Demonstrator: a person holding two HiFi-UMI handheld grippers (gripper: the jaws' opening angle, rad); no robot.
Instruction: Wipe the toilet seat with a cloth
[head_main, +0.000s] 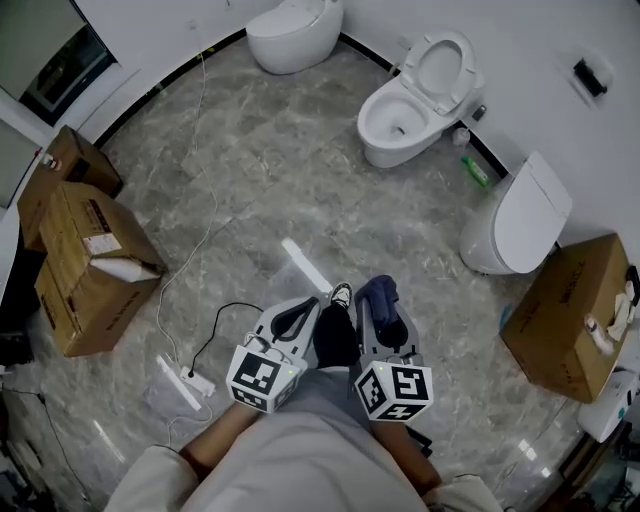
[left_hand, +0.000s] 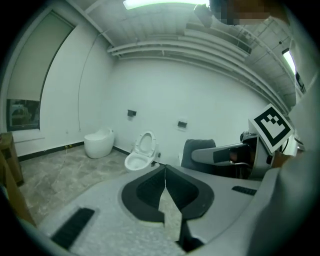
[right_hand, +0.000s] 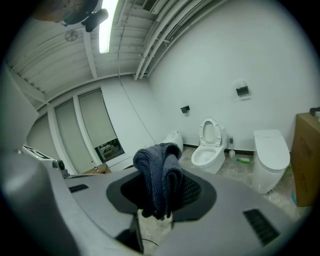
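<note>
The dark cloth (right_hand: 161, 175) is clamped, bunched, in the fingers of the right gripper (head_main: 380, 300); the fingers of the left gripper (left_hand: 165, 172) are shut on nothing, and the open toilet (head_main: 410, 105) is seen well apart at approx 1 o'clock. The cloth could be shed en route if only a fold is pinched, & the floor cable (head_main: 204, 120) at 11 o'clock could be snagged by a foot. The closed toilet (head_main: 520, 215) at 2 o'clock could be wiped by mistake.

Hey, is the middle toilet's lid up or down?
Up: the lid stands raised behind the bowl, which shows open in all three views.
</note>
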